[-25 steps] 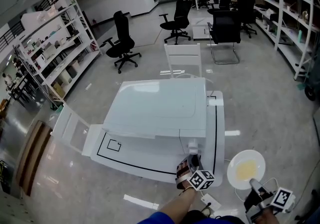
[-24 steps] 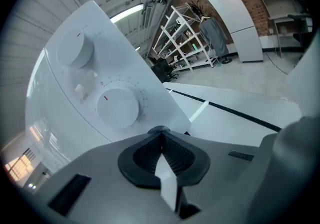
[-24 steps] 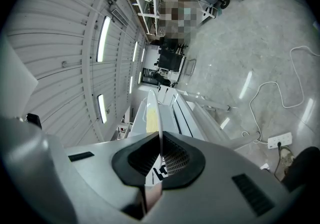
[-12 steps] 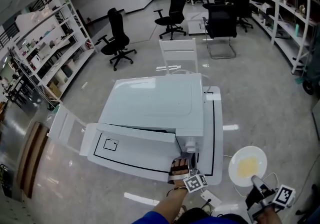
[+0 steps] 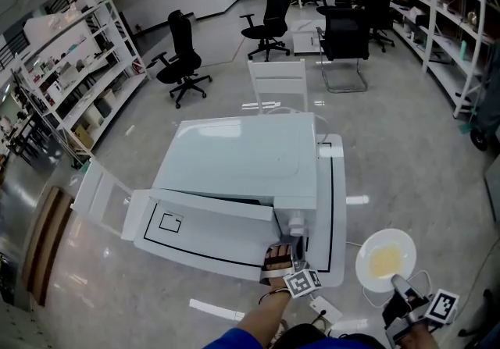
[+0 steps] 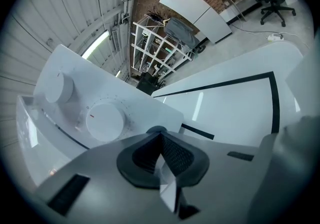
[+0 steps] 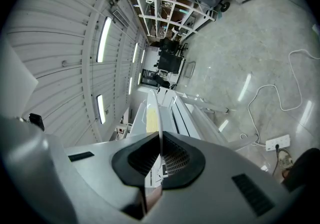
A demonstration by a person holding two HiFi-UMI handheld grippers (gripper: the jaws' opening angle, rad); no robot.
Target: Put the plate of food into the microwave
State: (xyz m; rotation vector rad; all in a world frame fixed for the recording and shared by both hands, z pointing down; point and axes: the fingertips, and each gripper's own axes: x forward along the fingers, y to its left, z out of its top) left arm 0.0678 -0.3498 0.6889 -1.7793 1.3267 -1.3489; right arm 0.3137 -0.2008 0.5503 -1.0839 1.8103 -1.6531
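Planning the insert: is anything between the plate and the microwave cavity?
Yes: the microwave door covers the front, ajar at most. The plate is out past the table's right side, clamped by the right hand-held gripper. The left hand-held gripper is shut beside the knobs.

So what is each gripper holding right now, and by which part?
The right gripper grips the plate of food by its near rim; the left gripper is shut on nothing.
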